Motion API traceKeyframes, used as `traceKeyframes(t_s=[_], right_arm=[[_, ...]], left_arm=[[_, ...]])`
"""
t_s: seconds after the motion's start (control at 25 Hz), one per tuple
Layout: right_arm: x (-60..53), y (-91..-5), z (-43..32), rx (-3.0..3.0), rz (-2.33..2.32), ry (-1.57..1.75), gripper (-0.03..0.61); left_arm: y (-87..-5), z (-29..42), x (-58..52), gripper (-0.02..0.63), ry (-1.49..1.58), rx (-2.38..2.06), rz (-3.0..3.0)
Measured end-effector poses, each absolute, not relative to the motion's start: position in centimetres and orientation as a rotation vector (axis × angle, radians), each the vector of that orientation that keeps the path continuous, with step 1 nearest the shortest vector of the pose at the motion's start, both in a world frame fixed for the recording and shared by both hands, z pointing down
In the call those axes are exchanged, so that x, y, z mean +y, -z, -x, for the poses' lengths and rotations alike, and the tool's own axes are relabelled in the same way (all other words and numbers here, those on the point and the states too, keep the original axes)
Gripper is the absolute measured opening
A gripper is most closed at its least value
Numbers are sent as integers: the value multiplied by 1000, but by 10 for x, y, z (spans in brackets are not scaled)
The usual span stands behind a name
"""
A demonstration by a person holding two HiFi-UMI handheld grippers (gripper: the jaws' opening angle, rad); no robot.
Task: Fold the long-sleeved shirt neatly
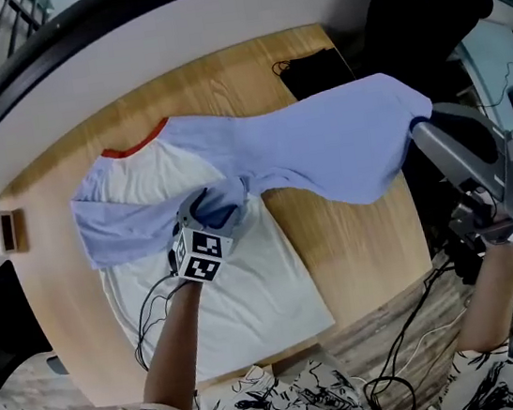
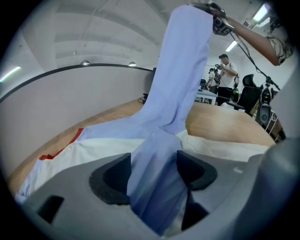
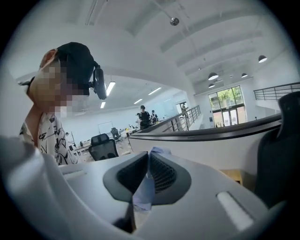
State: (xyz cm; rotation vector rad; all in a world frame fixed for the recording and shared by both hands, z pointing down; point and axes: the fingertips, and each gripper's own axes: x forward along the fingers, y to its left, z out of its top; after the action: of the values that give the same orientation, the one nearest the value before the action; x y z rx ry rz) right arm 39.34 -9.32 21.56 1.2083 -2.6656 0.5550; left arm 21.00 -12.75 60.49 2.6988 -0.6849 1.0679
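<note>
My left gripper [image 2: 153, 173] clamps the sleeve [image 1: 343, 144] between its jaws as an anchor; my right gripper [image 1: 422, 121] pinches the cuff [image 3: 142, 194], stretching it.

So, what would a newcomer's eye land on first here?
The blue sleeve, held up in the air at the right, its end pinched in the shut right tool. Next, the left tool clamping that same sleeve over the middle of the white shirt, which lies flat on the wooden table.
</note>
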Motion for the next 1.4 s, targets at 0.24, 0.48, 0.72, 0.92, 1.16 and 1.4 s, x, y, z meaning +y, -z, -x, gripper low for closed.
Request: traceKeyframes(t_s=[0.24, 0.48, 0.72, 0.92, 1.16, 1.4], right_arm=[[-122, -193, -314, -2741, -1024, -570, 29], [-140, -175, -245, -2779, -854, -589, 29], [-151, -208, -175, -2750, -707, -646, 29], [-161, -236, -131, -2718, -619, -690, 29], [-170, -302, -68, -2623, -593, -642, 29], [-169, -360, -14, -2551, -527, -670, 29]], left_arm=[[-605, -212, -128, 319, -1060, -690, -2705], [-592, -212, -125, 319, -1037, -715, -2717], [-539, -147, -117, 318, -811, -892, -2712], [-479, -101, -113, 319, -632, -1017, -2729], [-459, -55, -118, 319, -575, -1090, -2694], [-453, -7, -117, 321, -571, -1164, -2642]])
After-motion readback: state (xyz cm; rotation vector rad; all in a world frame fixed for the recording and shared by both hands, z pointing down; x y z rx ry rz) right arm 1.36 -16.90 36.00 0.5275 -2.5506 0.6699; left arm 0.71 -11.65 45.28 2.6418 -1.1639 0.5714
